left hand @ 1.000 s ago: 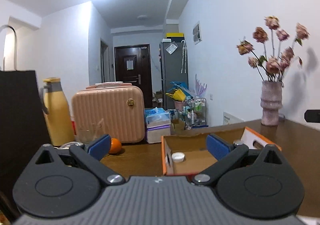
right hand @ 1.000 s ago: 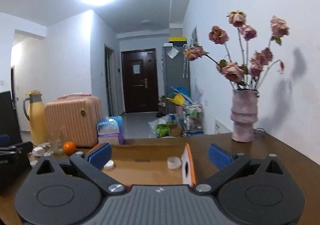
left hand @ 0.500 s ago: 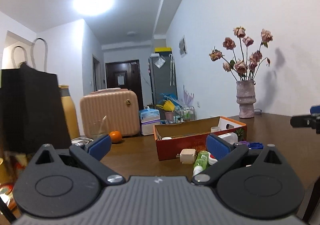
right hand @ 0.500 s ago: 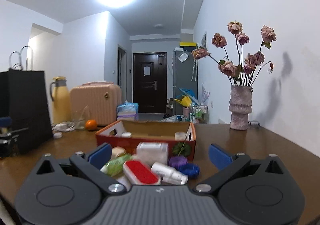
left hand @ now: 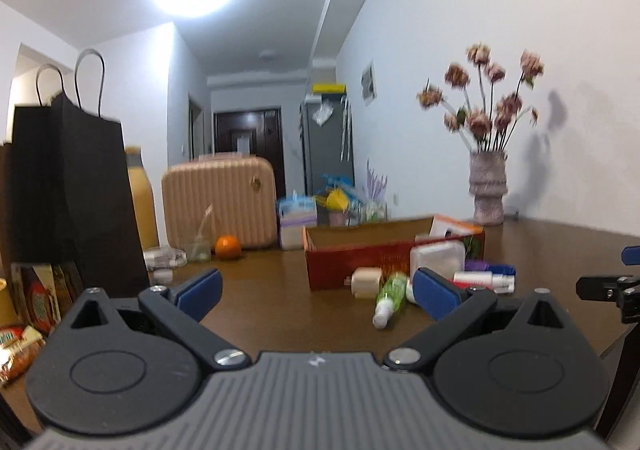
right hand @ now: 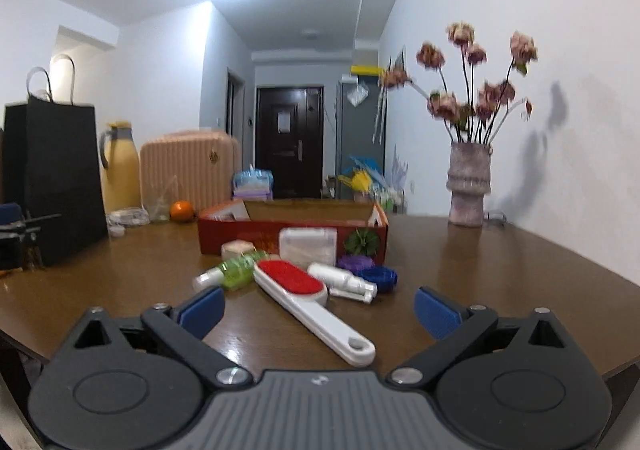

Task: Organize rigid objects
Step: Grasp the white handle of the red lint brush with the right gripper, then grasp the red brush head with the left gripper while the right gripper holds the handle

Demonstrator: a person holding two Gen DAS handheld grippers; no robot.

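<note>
Ahead of the right gripper [right hand: 316, 304], on the brown table [right hand: 500, 274], lies a loose cluster of small items in front of the red box [right hand: 288, 232]. Its jaws stand wide and are closing slightly, with nothing pressed between the pads; the white handle of the lint brush [right hand: 308, 300] reaches back toward the gap between them, red pad facing up. Left of the brush lies a green bottle [right hand: 234, 270] on its side; right of it, a white spray bottle [right hand: 344, 282], a blue ring [right hand: 378, 276] and a purple item [right hand: 354, 261]. A white case [right hand: 307, 246] and a green ornament [right hand: 362, 243] stand against the box front. The left gripper [left hand: 316, 292] is open and empty; the same cluster sits ahead and to its right, the green bottle [left hand: 390, 292] nearest, just beside the right pad in that view. Far left of both tools stands a black bag [right hand: 56, 174], with a yellow flask [right hand: 118, 170], a pink case [right hand: 188, 166] and an orange [right hand: 182, 210] behind. A vase [right hand: 470, 186] of flowers stands far right, near the wall.
</note>
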